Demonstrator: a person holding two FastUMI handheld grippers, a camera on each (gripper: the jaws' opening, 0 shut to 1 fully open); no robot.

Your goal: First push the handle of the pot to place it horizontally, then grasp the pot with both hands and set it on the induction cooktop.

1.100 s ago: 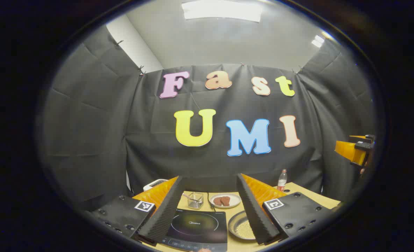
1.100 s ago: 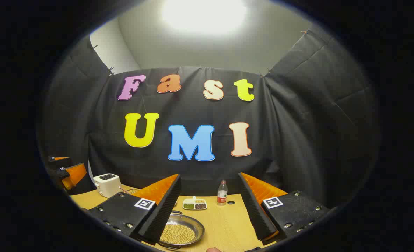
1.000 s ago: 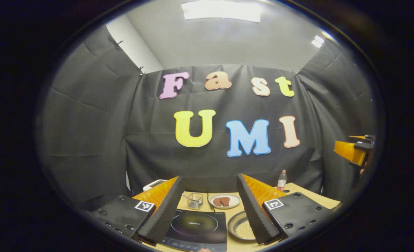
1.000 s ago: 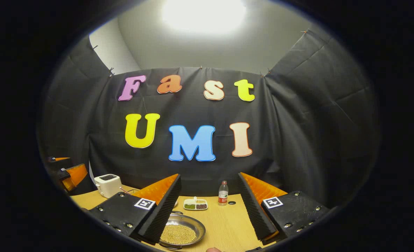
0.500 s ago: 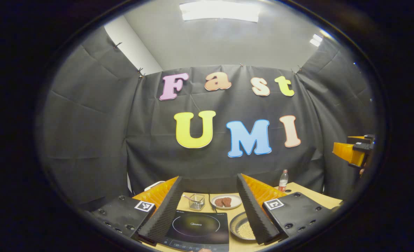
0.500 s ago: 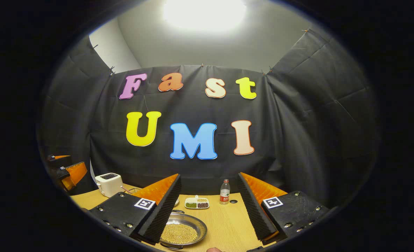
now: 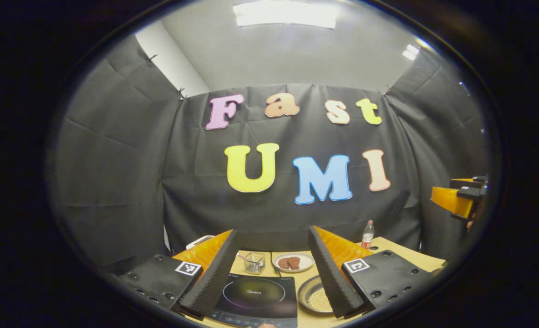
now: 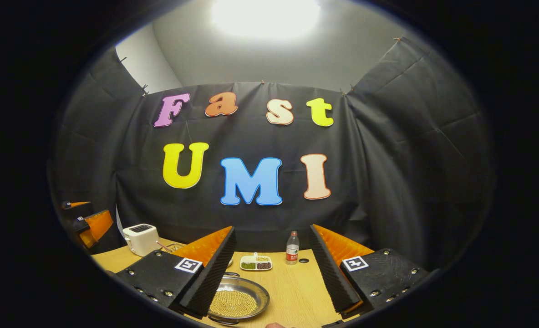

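While both grippers, left (image 7: 273,269) and right (image 8: 272,269), hover spread and empty, the shallow steel pot (image 8: 238,300) of yellowish grains sits beside the black induction cooktop (image 7: 258,296); likely heavy and slick, best gripped at opposite rim handles.

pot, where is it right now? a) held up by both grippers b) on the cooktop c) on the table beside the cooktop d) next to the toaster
c: the pot rests on the table just right of the cooktop, whose top is bare, and both grippers are open above it.
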